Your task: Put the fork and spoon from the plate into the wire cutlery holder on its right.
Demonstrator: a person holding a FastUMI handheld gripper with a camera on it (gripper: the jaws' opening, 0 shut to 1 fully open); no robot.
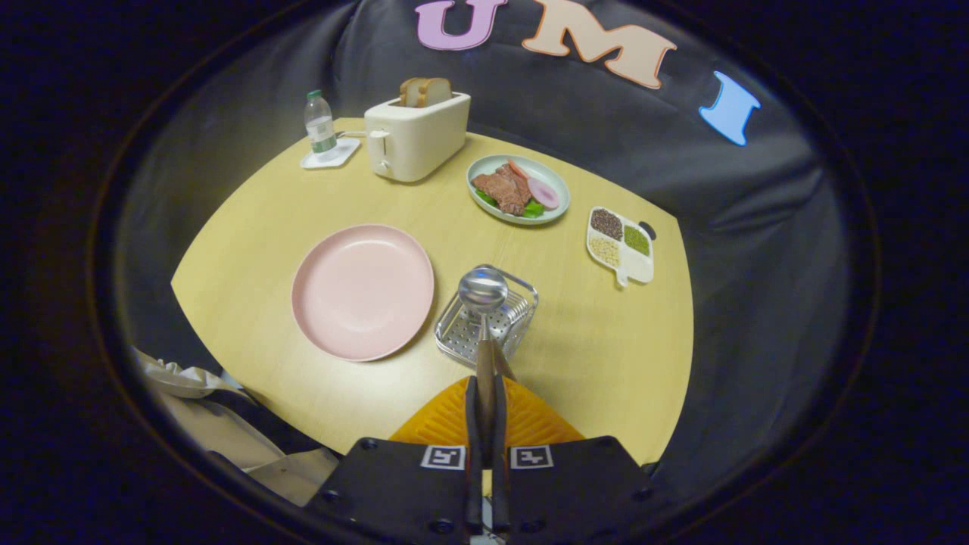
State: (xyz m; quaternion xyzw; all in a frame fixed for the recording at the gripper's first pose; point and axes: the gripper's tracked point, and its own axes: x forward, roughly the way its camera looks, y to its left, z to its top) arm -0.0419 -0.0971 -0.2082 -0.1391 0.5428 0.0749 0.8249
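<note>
- The gripper [485, 393] has its two fingers [473, 424] drawn nearly together, pressing from both sides on the wooden handle of a spoon [483, 303].
- The spoon points away from the fingers; its shiny round bowl sits over the wire cutlery holder [522, 306], just ahead of the fingertips. Whether the bowl touches the holder I cannot tell.
- A second slim handle shows just right of the spoon's, beside the fingertips; what it belongs to is unclear.
- The holder is a clear-looking, squarish basket with a perforated floor, standing on the yellow table [606, 356].
- Just left of the holder lies the pink plate [362, 291], bare, its rim close to the holder's left side.
- Farther off, beyond the holder, a pale green dish [484, 198] carries meat, greens and a pink slice.
- To the right of that dish, a white divided tray [642, 266] holds grains and seeds in separate sections.
- At the far left of the table stands a cream toaster [415, 136] with bread in its slot, and left of it a water bottle [319, 126] on a small white coaster [341, 156].
</note>
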